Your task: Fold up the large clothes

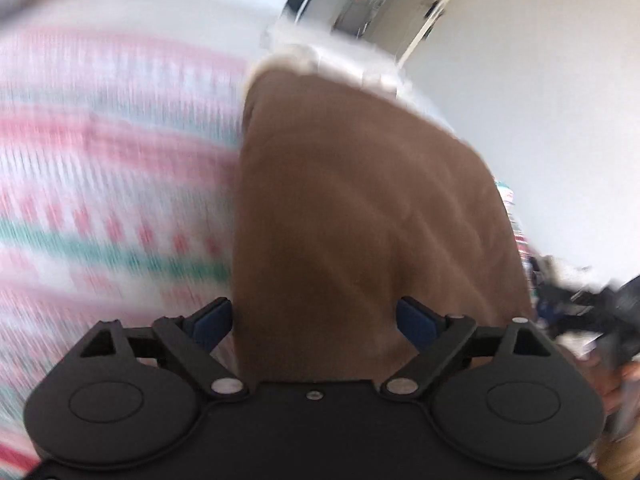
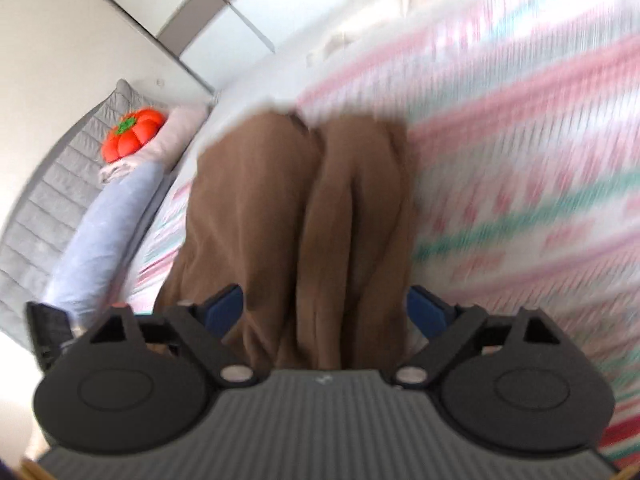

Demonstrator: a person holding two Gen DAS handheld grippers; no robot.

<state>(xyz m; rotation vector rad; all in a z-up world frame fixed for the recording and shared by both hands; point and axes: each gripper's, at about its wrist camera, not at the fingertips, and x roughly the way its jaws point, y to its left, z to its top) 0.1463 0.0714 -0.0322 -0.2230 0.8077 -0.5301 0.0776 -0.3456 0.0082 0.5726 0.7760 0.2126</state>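
A large brown garment (image 1: 360,208) lies on a bed with a pink, white and green patterned cover (image 1: 100,168). In the left wrist view the cloth fills the gap between my left gripper's (image 1: 314,320) blue pads (image 1: 212,320), which stand wide apart. In the right wrist view the garment (image 2: 304,208) shows two long folds running away from me. It also lies between my right gripper's (image 2: 324,312) spread blue pads (image 2: 428,312). Both views are motion blurred. Whether either gripper grips the cloth is hidden.
An orange pumpkin-shaped cushion (image 2: 132,134), a pale pillow (image 2: 100,232) and a grey padded headboard (image 2: 44,200) stand at the left in the right wrist view. White wall and a door frame (image 1: 436,12) lie beyond the bed. The patterned cover (image 2: 520,168) extends right.
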